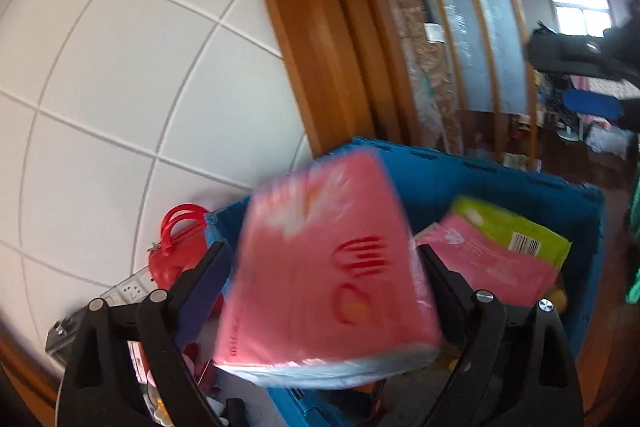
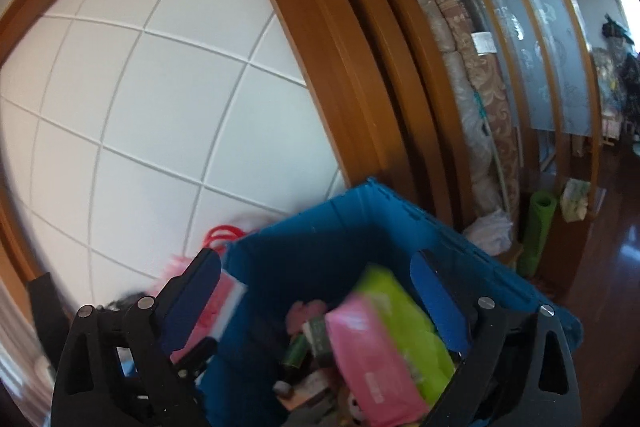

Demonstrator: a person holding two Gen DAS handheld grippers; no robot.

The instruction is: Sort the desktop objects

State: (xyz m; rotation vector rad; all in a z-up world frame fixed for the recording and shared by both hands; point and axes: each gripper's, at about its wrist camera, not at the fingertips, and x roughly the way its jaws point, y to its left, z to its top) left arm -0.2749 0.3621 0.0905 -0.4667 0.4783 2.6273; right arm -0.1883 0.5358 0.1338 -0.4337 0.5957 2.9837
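Our left claw [image 1: 324,291] has a pink tissue pack [image 1: 328,267] between its wide-spread fingers, over the near edge of the blue crate [image 1: 460,179]. The picture is blurred, so we cannot tell whether the pads press it or it is dropping free. Our right claw [image 2: 316,301] stands open and empty above the same crate, where another pink pack [image 2: 372,359] and a green pack [image 2: 404,315] lie on smaller items. We judge these packs light, soft and squashy, their film wrap slippery; hold across the short sides, mid-length, squeezing gently. A red bag [image 1: 180,247] sits outside the crate by the white tiled wall [image 1: 120,67].
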